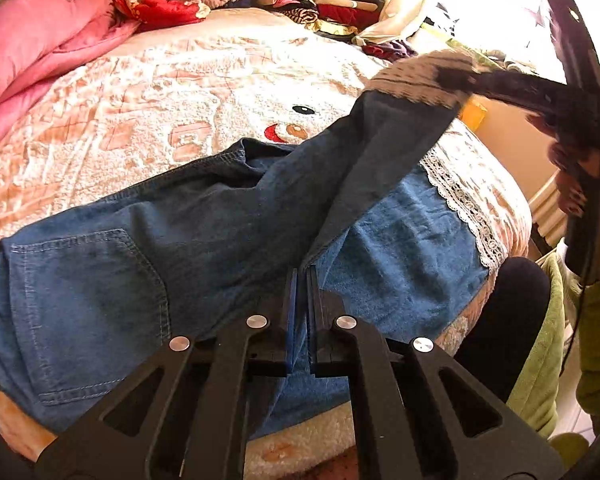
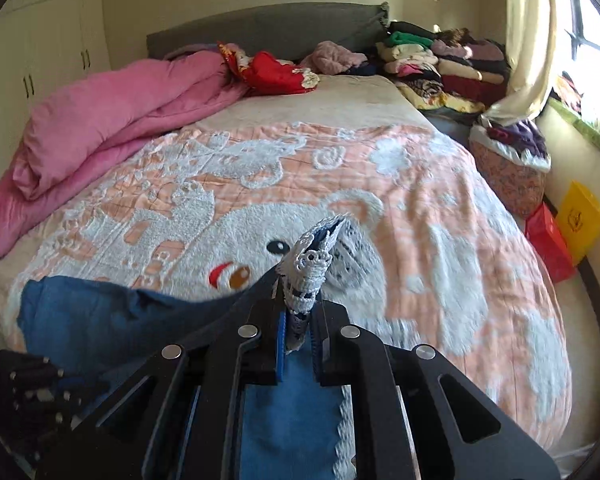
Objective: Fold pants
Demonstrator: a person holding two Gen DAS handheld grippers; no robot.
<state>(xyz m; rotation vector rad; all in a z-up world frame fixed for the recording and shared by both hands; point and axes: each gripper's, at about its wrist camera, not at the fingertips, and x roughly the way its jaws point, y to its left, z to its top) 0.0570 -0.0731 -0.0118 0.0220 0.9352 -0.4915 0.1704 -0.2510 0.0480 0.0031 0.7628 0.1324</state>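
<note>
Here my left claw [image 1: 303,280] is pressed together on a fold of the one pair of jeans [image 1: 140,248], and my right claw [image 2: 300,316] pinches their lace-trimmed hem [image 2: 310,272], lifted above the bed [image 2: 440,208]. The jeans lie across the bear blanket [image 1: 180,112]; one pink quilt [image 2: 112,120] sits beyond.

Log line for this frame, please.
stage: folding | left gripper: shut on jeans edge | right gripper: shut on lace hem, lifted | bed

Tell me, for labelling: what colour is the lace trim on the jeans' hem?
White lace trim, clearest in the right wrist view.
</note>
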